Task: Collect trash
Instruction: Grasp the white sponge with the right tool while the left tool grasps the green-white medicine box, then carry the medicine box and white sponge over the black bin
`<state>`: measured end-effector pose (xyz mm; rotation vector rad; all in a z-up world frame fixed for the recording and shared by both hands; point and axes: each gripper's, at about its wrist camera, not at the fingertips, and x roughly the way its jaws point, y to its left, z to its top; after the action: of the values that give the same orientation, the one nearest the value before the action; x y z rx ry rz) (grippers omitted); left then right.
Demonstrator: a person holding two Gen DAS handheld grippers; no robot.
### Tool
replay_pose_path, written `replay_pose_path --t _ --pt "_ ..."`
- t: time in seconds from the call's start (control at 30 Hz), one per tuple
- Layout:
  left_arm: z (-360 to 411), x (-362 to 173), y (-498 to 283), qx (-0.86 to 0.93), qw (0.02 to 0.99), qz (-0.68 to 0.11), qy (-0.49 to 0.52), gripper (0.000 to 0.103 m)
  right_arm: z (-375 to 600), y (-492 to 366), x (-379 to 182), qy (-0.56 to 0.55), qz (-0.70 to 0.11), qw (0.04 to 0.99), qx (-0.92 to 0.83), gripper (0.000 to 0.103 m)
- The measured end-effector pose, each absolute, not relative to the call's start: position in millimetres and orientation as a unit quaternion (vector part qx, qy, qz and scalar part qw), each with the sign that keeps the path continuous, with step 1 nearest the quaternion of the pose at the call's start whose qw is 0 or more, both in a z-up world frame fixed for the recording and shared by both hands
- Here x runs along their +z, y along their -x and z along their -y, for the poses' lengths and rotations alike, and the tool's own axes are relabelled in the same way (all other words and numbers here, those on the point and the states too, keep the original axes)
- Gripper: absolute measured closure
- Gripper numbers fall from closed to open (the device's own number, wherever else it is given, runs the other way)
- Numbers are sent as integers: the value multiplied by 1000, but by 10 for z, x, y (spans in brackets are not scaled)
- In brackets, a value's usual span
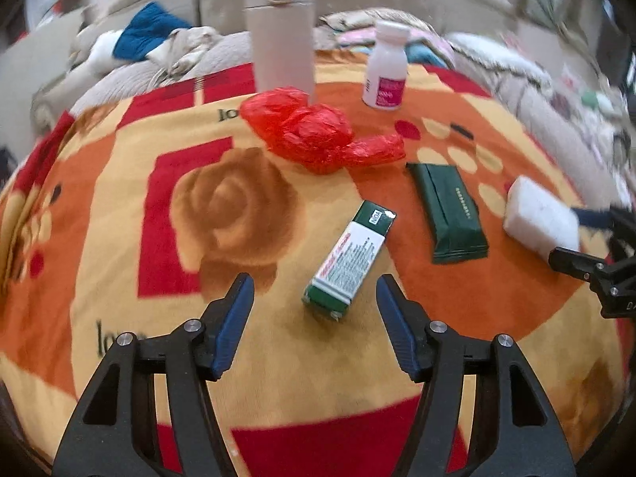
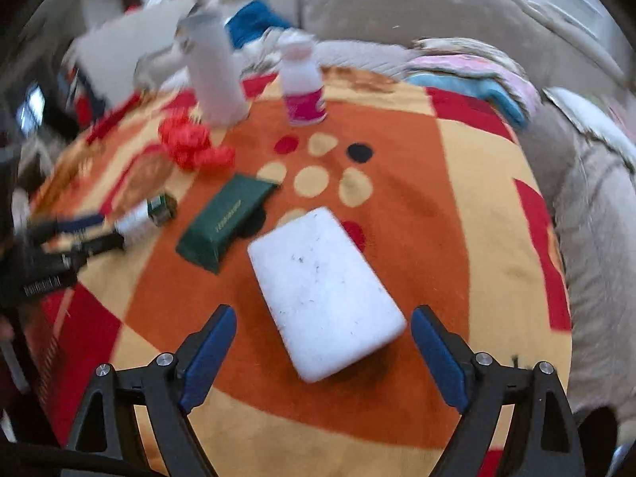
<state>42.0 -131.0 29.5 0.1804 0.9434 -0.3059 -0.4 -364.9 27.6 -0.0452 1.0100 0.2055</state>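
A green and white carton (image 1: 346, 262) lies on the patterned blanket (image 1: 119, 206), just ahead of my left gripper (image 1: 314, 284), whose blue pads stand open on either side of its near end without touching it. My right gripper (image 2: 324, 310) is open wide around the near end of a white foam block (image 2: 322, 290), pads clear of its sides. Between the two lies a dark green packet (image 1: 449, 214). A crumpled red plastic bag (image 1: 314, 135) sits further back. In the right wrist view, the left gripper shows blurred at the left edge beside the carton (image 2: 147, 214).
A tall white cylinder (image 1: 280, 39) and a white bottle with a pink label (image 1: 387, 67) stand upright at the blanket's far edge. Beyond them is a beige sofa with a blue cloth (image 1: 149, 31) and folded fabrics (image 2: 477, 75). The blanket drops off at the right.
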Motion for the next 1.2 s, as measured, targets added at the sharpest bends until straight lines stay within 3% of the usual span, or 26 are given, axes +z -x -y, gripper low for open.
replay_pose_path --t 0.23,0.27,0.3,0.33,0.4,0.73,1.2 --pt "1491 174 -611 -161 865 -459 -125 40 3706 -107 231 -6 -469 876 111 15" --pt "1486 156 -633 -159 864 -463 -115 41 3708 -95 218 -10 -465 878 111 21" --pt "1475 149 -645 -158 864 -466 -105 49 3696 -88 203 -11 -464 879 108 27" --pt "1454 138 -651 -160 864 -470 -88 68 3693 -71 197 -10 -463 880 101 33" --pt "1413 154 -650 -150 868 -469 -68 80 3712 -24 228 -22 -455 885 97 36" --pt "1523 333 -194 -172 861 -478 -16 81 3776 508 531 -55 -426 898 94 37" --pt "2298 569 590 -214 868 -444 -56 81 4157 1236 646 -94 -413 904 52 37"
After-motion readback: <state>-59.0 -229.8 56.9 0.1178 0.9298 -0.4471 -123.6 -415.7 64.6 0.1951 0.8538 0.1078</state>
